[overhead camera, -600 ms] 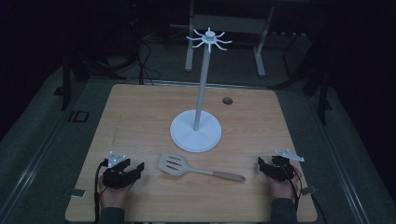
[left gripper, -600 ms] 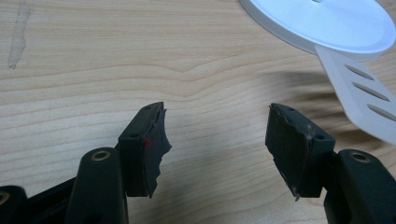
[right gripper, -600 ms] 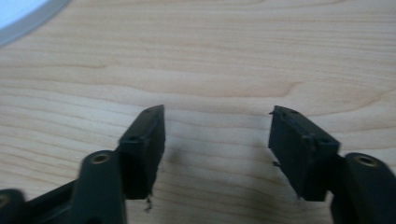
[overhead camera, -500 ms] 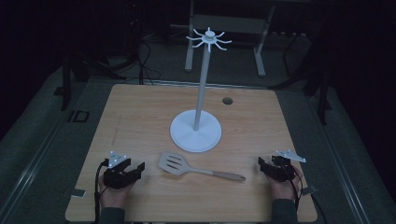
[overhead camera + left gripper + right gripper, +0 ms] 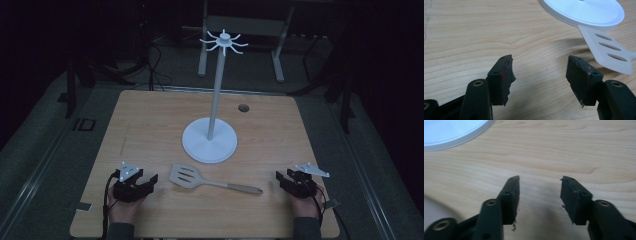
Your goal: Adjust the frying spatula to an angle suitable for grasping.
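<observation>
A white slotted spatula [image 5: 187, 176] with a wooden handle lies flat near the table's front, between my two grippers. Its blade [image 5: 611, 52] shows at the right of the left gripper view, just in front of the stand's base. A white rack stand [image 5: 209, 142] with a tall pole and hooks on top rises at the table's middle. My left gripper [image 5: 142, 184] rests at the front left, open with nothing between its jaws [image 5: 540, 75]. My right gripper [image 5: 285, 180] rests at the front right, open and empty [image 5: 540, 195].
The wooden table [image 5: 150, 125] has a small dark hole [image 5: 243, 107] at its back right. The stand's round base [image 5: 451, 132] shows at the top left of the right gripper view. Dark floor, cables and metal frame legs lie beyond the table.
</observation>
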The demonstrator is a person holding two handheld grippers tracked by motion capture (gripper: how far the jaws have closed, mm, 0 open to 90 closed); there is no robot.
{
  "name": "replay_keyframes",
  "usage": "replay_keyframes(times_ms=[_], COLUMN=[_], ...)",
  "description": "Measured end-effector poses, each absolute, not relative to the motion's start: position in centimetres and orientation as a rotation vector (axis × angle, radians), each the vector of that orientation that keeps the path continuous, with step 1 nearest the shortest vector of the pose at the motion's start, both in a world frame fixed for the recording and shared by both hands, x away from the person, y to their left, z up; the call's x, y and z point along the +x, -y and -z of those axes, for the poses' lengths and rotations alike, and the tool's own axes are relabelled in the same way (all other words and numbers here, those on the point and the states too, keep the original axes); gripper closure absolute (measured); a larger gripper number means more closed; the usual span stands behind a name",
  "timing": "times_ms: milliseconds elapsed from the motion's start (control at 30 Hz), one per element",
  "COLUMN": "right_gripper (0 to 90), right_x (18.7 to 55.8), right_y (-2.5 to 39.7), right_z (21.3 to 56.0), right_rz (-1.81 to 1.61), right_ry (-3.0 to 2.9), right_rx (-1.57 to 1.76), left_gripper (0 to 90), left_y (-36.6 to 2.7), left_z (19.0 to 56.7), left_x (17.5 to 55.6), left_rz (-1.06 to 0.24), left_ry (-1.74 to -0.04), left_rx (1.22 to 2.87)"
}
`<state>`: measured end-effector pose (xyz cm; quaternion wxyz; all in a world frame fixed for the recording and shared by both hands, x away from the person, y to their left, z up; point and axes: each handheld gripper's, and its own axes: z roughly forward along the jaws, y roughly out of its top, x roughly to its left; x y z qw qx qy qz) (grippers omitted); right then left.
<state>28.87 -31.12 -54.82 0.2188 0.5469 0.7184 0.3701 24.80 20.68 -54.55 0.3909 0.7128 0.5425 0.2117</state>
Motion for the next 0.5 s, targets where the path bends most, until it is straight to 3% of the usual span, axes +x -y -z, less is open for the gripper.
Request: replay_keyframes(times_ms=[333, 500], right_gripper=[84.4, 89.5], right_x=[26.4, 24.9], right_y=[28.8, 28.1], right_z=[54.4, 54.6], right_rz=[-1.078, -1.071], right_ry=[-2.157, -2.233], right_rx=[1.343, 1.322], left_gripper=[38.8, 38.8], left_y=[-20.6, -20.6], left_z=[54.6, 54.5], left_x=[24.7, 24.7], left_rz=[-0.544, -0.547], left_ry=[-1.377, -1.376], left_rx=[1.812, 1.814])
